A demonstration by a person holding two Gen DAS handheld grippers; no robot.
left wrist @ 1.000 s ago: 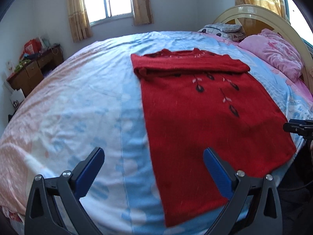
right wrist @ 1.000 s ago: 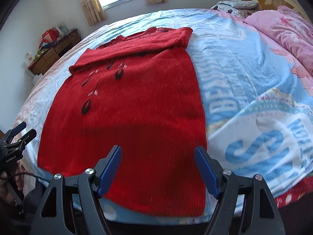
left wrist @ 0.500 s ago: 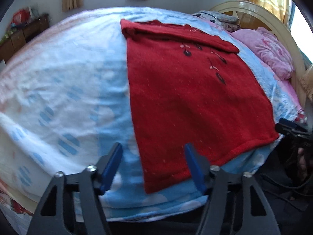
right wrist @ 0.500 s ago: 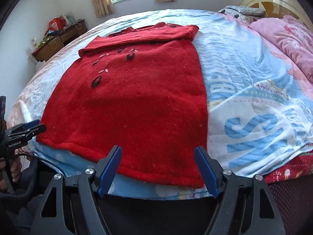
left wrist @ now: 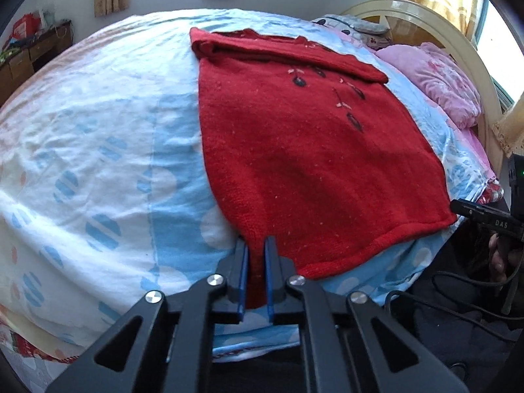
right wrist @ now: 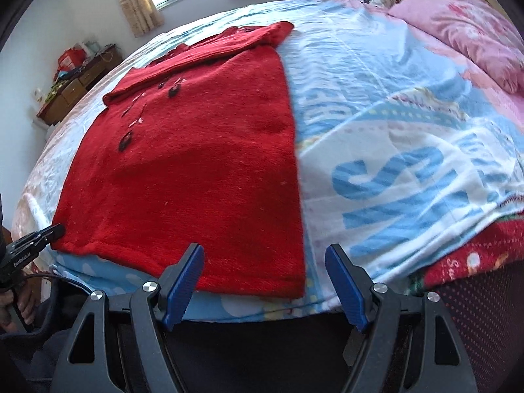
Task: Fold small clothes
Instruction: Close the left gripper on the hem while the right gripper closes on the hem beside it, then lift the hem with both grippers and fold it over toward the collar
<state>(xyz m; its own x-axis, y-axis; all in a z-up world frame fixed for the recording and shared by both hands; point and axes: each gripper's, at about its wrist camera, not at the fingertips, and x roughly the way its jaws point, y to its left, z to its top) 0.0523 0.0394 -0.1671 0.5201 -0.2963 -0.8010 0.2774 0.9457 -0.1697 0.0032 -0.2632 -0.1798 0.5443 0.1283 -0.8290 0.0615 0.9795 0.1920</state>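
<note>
A red knitted sweater (left wrist: pixel 311 150) with dark leaf embroidery lies flat on the bed, its sleeves folded across the top. My left gripper (left wrist: pixel 255 245) is shut on the sweater's near left hem corner at the bed's edge. In the right wrist view the sweater (right wrist: pixel 196 163) fills the left half. My right gripper (right wrist: pixel 263 262) is open, its blue pads straddling the near right hem corner just above the bed's edge, not touching it. The left gripper also shows in the right wrist view (right wrist: pixel 49 232) at the far hem corner.
The bed (left wrist: pixel 82 163) has a blue and white printed sheet. Pink pillows (left wrist: pixel 448 82) and a cream headboard (left wrist: pixel 425 23) are at the right. A wooden desk (right wrist: pixel 75 82) with clutter stands by the far wall under a window. Cables (left wrist: pixel 458 294) hang off the bed's near side.
My left gripper has moved in to the near left hem corner and shut on it. My right gripper has come closer to the right hem corner and stays open.
</note>
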